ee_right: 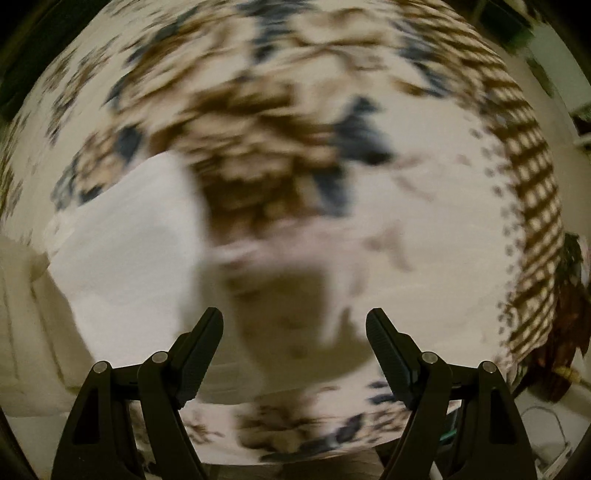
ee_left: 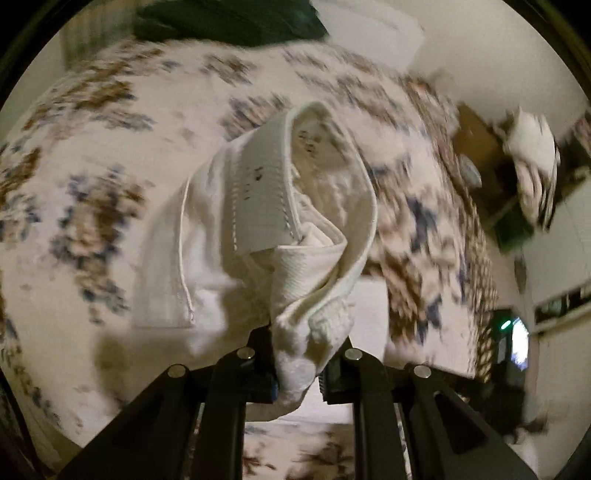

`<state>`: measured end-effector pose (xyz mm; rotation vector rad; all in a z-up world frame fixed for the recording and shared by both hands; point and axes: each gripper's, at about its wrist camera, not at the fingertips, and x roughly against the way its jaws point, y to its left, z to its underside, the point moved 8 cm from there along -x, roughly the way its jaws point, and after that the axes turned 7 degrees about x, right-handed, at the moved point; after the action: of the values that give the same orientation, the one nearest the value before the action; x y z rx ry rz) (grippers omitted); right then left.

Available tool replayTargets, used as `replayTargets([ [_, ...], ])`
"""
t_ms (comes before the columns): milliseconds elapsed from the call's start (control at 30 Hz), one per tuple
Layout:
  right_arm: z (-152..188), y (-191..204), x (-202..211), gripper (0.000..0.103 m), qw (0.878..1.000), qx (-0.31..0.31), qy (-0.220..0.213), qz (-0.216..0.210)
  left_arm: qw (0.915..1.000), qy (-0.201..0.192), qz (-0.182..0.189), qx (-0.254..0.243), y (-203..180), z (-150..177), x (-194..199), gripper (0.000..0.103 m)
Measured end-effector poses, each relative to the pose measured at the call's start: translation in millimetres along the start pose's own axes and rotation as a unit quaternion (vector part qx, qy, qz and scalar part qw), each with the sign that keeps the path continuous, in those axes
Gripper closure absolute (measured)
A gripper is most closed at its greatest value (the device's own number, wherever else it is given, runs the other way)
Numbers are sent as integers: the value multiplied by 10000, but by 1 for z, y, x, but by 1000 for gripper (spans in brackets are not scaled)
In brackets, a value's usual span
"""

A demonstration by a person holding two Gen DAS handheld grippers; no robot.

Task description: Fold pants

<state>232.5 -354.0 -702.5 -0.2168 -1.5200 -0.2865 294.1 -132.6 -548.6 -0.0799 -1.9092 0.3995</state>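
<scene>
The white pants (ee_left: 280, 221) hang bunched from my left gripper (ee_left: 299, 365), which is shut on a fold of their cloth near the waistband. The waistband loop gapes open above the floral bedspread (ee_left: 110, 155). In the right wrist view my right gripper (ee_right: 294, 325) points down at the bedspread (ee_right: 424, 221) with its jaws wide apart and nothing between them. A white piece of the pants (ee_right: 129, 236) lies on the bed to the left of that gripper, apart from its fingers. Both views are blurred by motion.
A dark green cloth (ee_left: 229, 20) lies at the far end of the bed. A wooden table (ee_left: 480, 147) with a white bundle (ee_left: 535, 147) stands beyond the bed's right edge. A device with a green light (ee_left: 511, 343) sits low on the right.
</scene>
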Motion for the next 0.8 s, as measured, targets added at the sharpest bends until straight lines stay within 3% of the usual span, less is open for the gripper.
replayTargets([
  [200, -11, -78, -5, 21, 9989, -405, 14, 217, 9949, 647, -395, -669, -37, 49, -91, 91],
  [300, -15, -100, -11, 21, 9977, -667, 40, 55, 9901, 753, -642, -1000, -40, 56, -111, 90],
  [400, -22, -110, -10, 21, 9964, -813, 20, -255, 9871, 886, -716, -1127, -43, 55, -110, 81],
  [467, -28, -106, -5, 21, 9954, -798, -33, -523, 9874, 969, -611, -1094, -49, 53, -100, 71],
  [567, -38, -86, 11, 21, 9922, -626, -92, -1076, 9912, 855, -601, -815, -44, 41, -70, 34],
  [600, -39, -77, 17, 21, 9910, -541, -117, -1223, 9924, 735, -709, -682, -37, 33, -55, 16],
  [733, -37, -15, 38, 21, 9744, -110, -70, -2244, 9814, 53, -1787, -694, 3, 7, -13, 10],
  [800, -31, 15, 41, 21, 9648, 50, 18, -2628, 9661, -81, -2495, -653, 41, -2, -5, 9],
])
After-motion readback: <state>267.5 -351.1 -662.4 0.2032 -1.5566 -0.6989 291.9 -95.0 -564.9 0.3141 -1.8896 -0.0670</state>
